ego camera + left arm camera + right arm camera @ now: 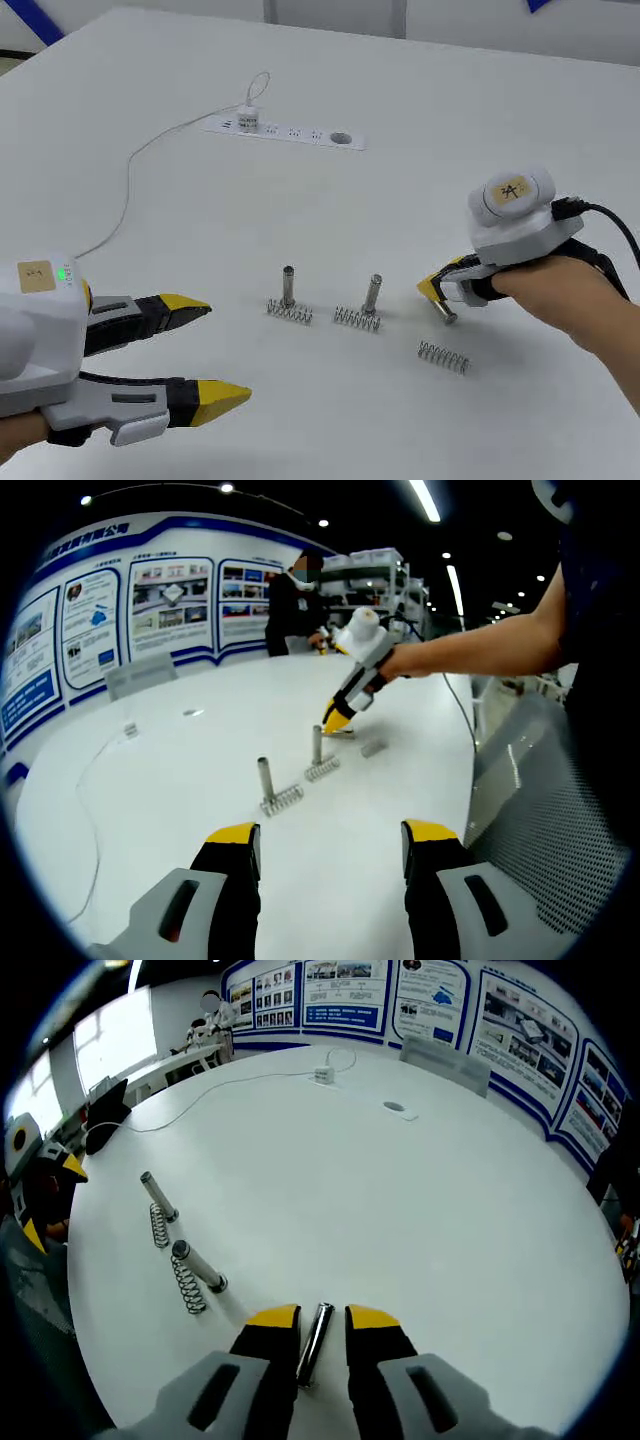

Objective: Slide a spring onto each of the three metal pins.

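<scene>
On the bench (400,100) we list:
- First pin (288,285), upright, with the first spring (289,312) lying at its base at 6 o'clock.
- Second pin (372,294), near the first at 3 o'clock, with the second spring (357,319) at its base at 7 o'clock.
- Third pin (446,313), at 3 o'clock of the second, tilted and clamped between the right tongs (432,290).
- Third spring (443,357), apart from the third pin at 6 o'clock.
- Power strip (285,131), well behind the pins at 12 o'clock, with its cable (130,190) trailing toward 8 o'clock.
- Left tongs (225,352), spread, at 8 o'clock of the first pin.

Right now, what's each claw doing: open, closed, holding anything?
Left claw: open, holding nothing.
Right claw: closed on a metal pin.
</scene>
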